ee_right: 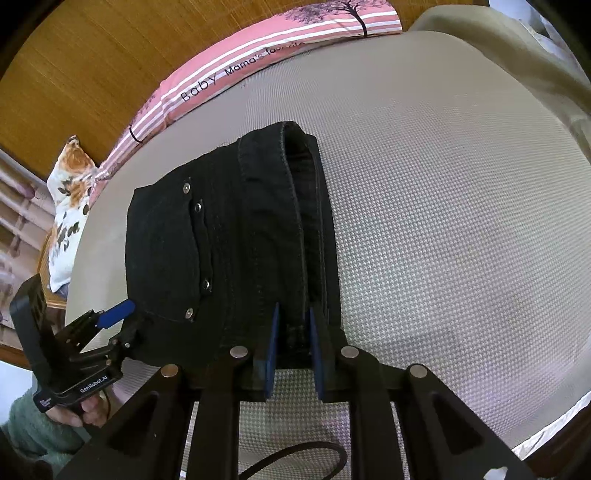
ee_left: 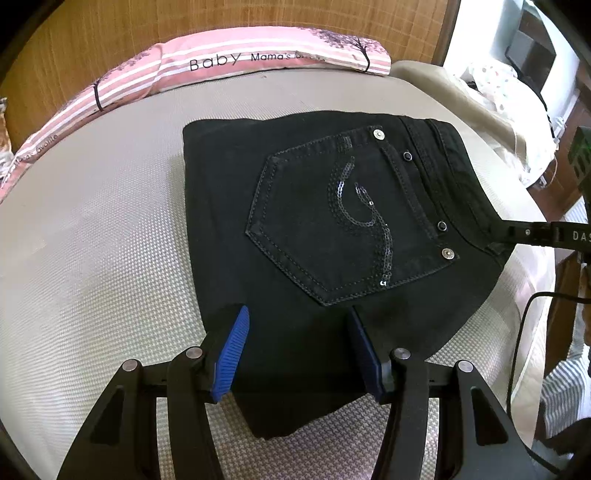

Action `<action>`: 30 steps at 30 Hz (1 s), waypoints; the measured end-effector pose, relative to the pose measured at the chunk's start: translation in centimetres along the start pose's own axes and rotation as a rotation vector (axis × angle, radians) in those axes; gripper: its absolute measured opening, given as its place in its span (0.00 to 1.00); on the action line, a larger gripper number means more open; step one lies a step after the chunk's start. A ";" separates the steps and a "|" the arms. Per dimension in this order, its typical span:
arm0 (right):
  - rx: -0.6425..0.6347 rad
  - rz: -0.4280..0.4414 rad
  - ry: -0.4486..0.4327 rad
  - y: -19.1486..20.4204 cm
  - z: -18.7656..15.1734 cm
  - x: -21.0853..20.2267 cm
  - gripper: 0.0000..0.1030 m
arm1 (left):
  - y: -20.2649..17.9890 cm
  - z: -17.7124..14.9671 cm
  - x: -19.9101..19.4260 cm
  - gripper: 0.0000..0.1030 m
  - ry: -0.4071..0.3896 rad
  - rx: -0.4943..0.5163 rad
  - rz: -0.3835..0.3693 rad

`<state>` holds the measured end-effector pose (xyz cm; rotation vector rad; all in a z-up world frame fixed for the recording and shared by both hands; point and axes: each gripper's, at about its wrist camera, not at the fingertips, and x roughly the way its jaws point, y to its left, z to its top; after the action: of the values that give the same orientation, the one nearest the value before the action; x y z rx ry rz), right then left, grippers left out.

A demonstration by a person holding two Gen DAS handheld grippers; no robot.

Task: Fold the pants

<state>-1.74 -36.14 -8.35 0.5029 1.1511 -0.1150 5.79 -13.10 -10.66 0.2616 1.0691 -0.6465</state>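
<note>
Wooden headboard [ee_left: 258, 22] backs the bed [ee_left: 92, 240] I'm working over, a pink striped pillow [ee_left: 258, 61] lying along its foot. Folded black pants [ee_left: 295, 206] lie flat on the bed just ahead of both grippers, back pocket [ee_left: 314, 229] up. My left gripper [ee_left: 299, 354] hangs spread over their near edge, pads clear of the cloth. My right gripper [ee_right: 291, 354] has narrowed its jaws on the waistband [ee_right: 299, 229] fold, pinching it.

Left gripper [ee_left: 297, 347] gapes wide; right gripper [ee_right: 291, 345] nearly closed (both angled downward).
</note>
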 end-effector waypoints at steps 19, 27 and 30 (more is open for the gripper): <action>0.099 0.198 0.017 -3.5 2.3 0.9 0.43 | 7.1 1.8 -1.9 0.55 -0.017 -0.254 -0.109; 0.126 0.278 0.030 -4.9 3.0 2.4 0.45 | 9.2 1.5 0.2 0.55 0.061 -0.382 -0.199; 0.128 0.277 0.031 -5.3 3.2 2.8 0.52 | 9.7 1.4 0.7 0.55 0.069 -0.408 -0.219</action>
<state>0.33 -41.82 -11.53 0.7750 1.0974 0.0594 12.91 -6.43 -11.59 -0.1905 1.2804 -0.6004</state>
